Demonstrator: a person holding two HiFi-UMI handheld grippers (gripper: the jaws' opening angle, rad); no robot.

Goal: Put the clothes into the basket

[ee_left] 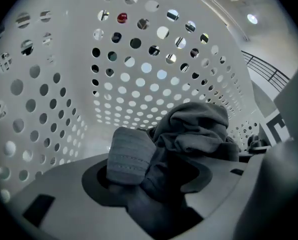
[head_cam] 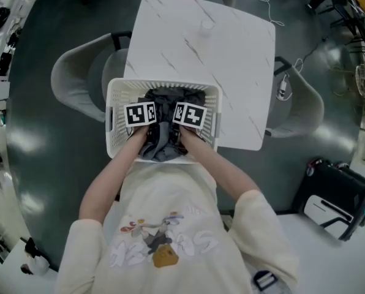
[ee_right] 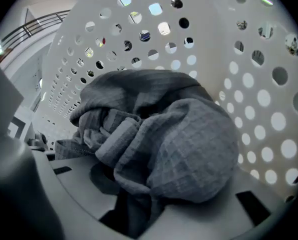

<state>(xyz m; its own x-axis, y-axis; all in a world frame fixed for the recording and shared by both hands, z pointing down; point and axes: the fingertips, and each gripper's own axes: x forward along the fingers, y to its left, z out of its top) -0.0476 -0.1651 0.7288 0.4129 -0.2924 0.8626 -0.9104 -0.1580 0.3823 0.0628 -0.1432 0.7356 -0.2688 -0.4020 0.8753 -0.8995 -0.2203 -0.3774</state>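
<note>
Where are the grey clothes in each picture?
Head view: clothes in the middle, inside the basket.
Left gripper view: clothes lower middle, bunched at the jaws.
Right gripper view: clothes in the centre, heaped over the jaws.
Shared landmark: the basket's white wall with round holes, seen in all three.

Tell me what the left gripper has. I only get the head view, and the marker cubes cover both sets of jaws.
Observer: The left gripper has its jaws on grey clothes, with a ribbed cuff sticking up.
Operator: Now the other one.
Observer: The right gripper pinches a bunched wad of the same grey clothes in its jaws.
Operator: Confirm depth.
Observer: The holed wall of the basket rises above the clothes in both gripper views.
</note>
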